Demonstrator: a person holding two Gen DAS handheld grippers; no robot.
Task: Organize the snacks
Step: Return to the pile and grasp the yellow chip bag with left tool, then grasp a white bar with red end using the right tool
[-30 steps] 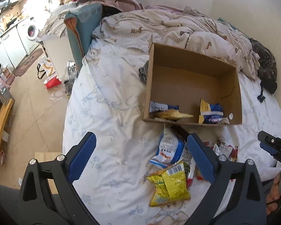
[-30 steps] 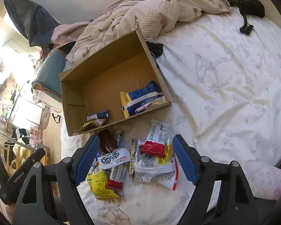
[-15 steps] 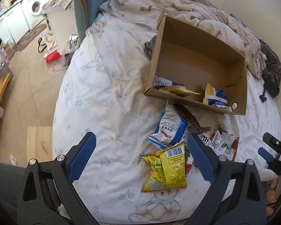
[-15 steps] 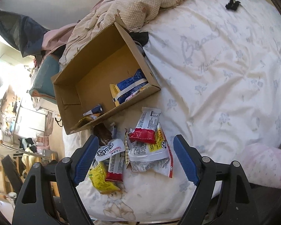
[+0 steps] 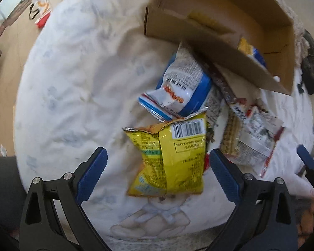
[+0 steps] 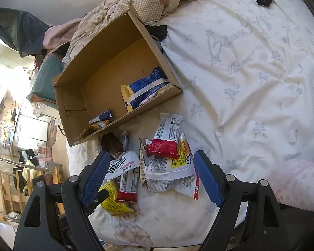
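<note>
My left gripper (image 5: 157, 167) has dropped toward the bed (image 5: 73, 83) since a second ago, and the yellow bag (image 5: 169, 159) now lies between its wide, empty jaws; I judge this the approach to a grasp, not yet a grip. Just beyond it lies the blue-and-white bag (image 5: 178, 85), touching the yellow one's top edge. Further right, the cardboard box (image 6: 106, 67) sits on the bed with about four packets inside that I can count. My right gripper (image 6: 151, 177) has barely shifted: jaws wide, holding nothing, hovering over the loose pile. In that pile I count one red-and-white packet (image 6: 163, 138), one white pouch (image 6: 123, 165), one dark brown wrapper (image 6: 112, 144), and several overlapping others I cannot separate.
</note>
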